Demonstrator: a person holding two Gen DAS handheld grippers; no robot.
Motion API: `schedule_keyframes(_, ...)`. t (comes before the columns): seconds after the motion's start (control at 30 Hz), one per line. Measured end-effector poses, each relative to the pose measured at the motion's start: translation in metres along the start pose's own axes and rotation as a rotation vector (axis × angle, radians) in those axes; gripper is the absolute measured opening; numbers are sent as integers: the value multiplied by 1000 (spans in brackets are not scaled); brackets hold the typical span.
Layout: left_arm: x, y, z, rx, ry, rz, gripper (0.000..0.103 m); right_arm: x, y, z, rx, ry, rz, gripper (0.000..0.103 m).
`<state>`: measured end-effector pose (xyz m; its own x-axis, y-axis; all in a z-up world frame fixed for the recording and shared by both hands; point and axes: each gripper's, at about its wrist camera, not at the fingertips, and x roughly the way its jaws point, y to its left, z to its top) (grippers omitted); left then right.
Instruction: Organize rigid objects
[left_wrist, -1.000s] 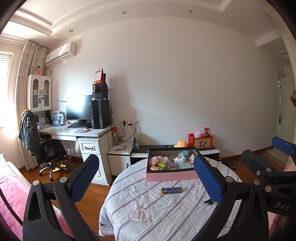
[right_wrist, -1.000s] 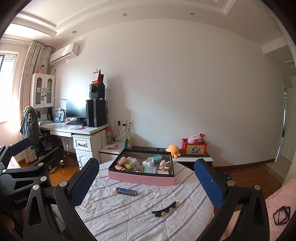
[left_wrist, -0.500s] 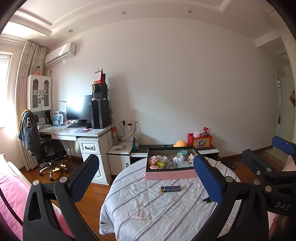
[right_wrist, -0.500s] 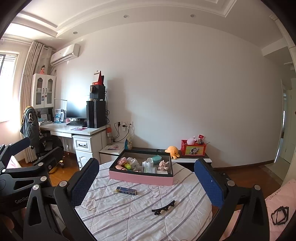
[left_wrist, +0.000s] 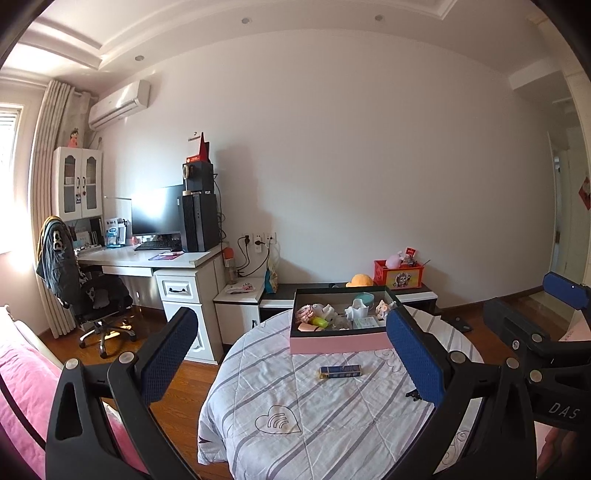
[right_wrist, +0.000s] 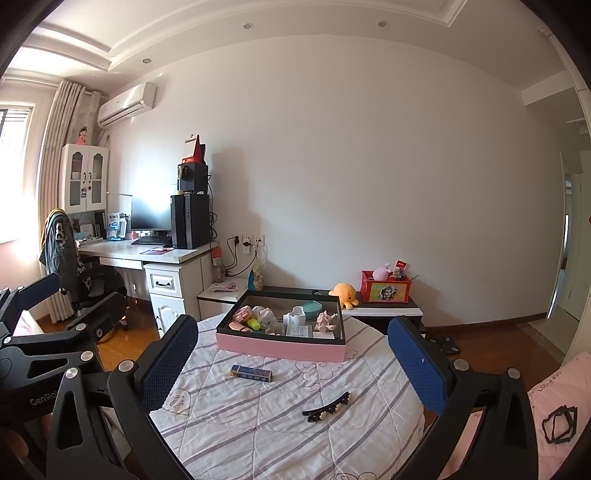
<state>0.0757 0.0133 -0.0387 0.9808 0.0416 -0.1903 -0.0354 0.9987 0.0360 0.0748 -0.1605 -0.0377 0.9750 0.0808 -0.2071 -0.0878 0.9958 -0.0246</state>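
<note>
Grippers (left_wrist: 291, 354) (right_wrist: 291, 354) level above table (right_wrist: 258, 424), fingers (right_wrist: 168, 363) spread, empty

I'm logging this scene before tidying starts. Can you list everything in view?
Table: one, round, striped cloth.
Tray: one, pink-sided, on the table's far part, holding small trinkets.
Small box: one, dark blue, on the cloth before the tray.
Hair clip: one, black, nearest the right gripper.
Desk: one, white, left wall.
Red box: one, low cabinet.
Left gripper: open.
Right gripper: open.
</note>
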Motion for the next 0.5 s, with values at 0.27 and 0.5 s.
schedule_keyframes(0.27, 15, 0, -8, -9, 27, -20, 103, 6, 1, -6, -1, 19, -2, 103)
schedule_keyframes(0.5, 43, -1, -25, -1, 100, -40, 103, 29, 1, -17, 0, 81, -4, 103)
